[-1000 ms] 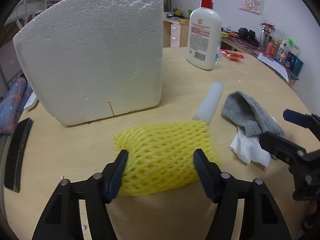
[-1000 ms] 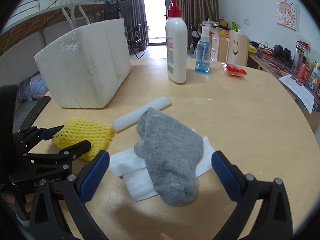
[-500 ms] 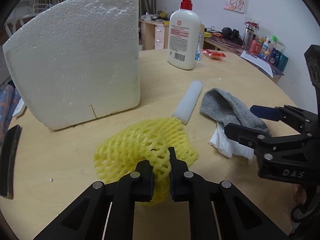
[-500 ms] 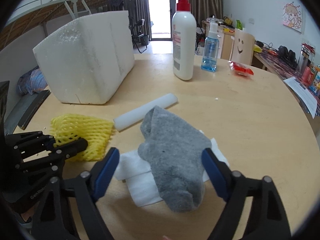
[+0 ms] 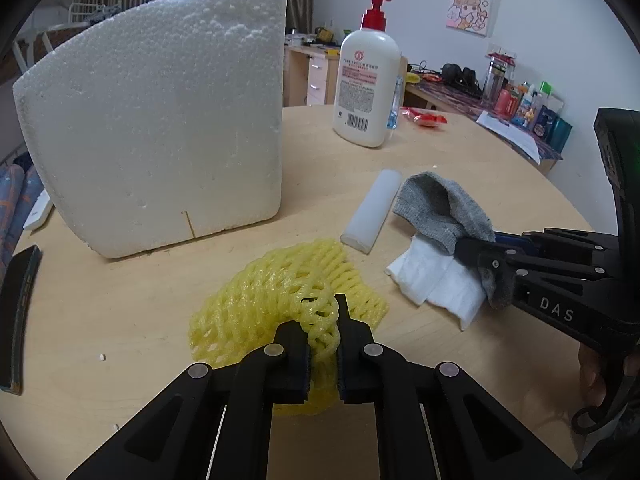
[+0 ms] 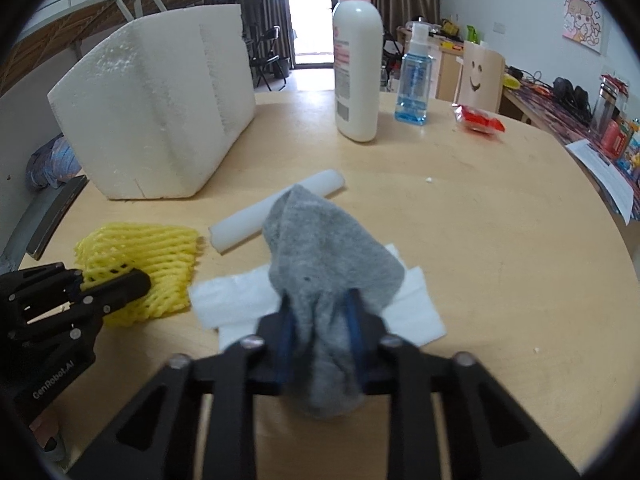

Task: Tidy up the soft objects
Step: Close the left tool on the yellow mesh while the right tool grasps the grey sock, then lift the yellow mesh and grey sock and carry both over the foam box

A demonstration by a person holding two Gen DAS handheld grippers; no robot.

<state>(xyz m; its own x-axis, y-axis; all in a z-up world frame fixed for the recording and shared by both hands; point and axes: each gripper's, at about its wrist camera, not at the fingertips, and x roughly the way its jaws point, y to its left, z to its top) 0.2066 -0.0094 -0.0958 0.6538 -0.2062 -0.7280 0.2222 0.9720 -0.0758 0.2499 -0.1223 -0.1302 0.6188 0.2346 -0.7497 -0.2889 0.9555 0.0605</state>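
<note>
- Two grippers work low over a round wooden table (image 6: 480, 240), each with something soft between its jaws.
- Left gripper (image 5: 322, 344): jaws nearly together, pinching a bunched fold of the yellow foam net (image 5: 280, 304), which lies on the table just in front of the big white foam block (image 5: 160, 120).
- Right gripper (image 6: 320, 320): jaws closing on the near end of the grey sock (image 6: 324, 256), the fabric squeezed between the blue pads (image 6: 286, 326).
- Under the sock lies a white folded tissue (image 6: 412, 300), flat on the table and spreading out on both sides of it.
- Beyond the sock, touching its far end, a white foam tube (image 6: 256, 220) lies at a slant between the net and the sock.
- Farther back stand a tall white pump bottle (image 6: 356, 60) with a red head and, just beside it, a small blue spray bottle (image 6: 414, 80); a red packet (image 6: 478, 120) lies near them.
- Off the table's left edge a dark flat bar (image 5: 20, 312) shows.
- Nothing stands between either gripper and its own thing; the foam block closes off the left rear of the table.
- On the far right a cluttered side desk (image 5: 520, 112) carries bottles and papers.
</note>
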